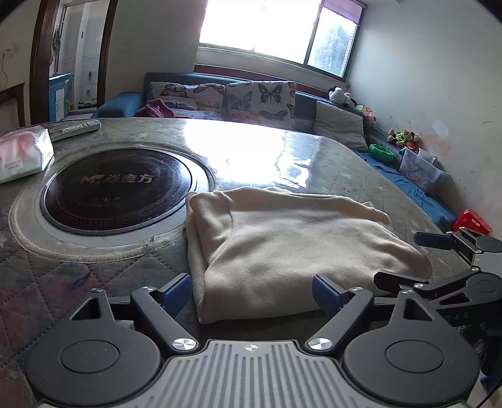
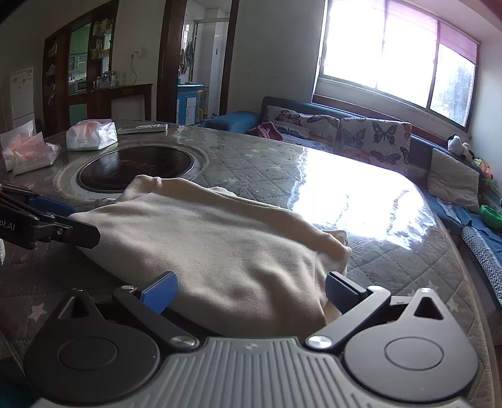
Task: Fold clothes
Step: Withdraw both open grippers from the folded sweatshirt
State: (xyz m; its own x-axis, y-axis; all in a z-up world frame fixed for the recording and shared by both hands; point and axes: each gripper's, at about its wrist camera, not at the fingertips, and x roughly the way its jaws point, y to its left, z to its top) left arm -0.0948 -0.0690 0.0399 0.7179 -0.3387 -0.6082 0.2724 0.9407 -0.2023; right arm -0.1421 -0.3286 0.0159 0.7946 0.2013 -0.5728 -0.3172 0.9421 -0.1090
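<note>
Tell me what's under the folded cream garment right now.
The cream garment lies on the quilted table cover, its far left corner beside the round cooktop. Its own layers hide anything beneath or between them. Both grippers stand open at its near edge.

1. A bright window (image 1: 276,28) at 12 o'clock floods the room.
2. Below it, a blue sofa (image 1: 175,78) carries butterfly cushions (image 1: 260,100).
3. White wall (image 1: 433,72) at 2 o'clock; wooden doorway (image 2: 169,59) at 11.

Blown-out daylight from the window (image 1: 276,28) glares off the glossy table (image 2: 354,185), the foreground dim, edges fisheye-bent.
</note>
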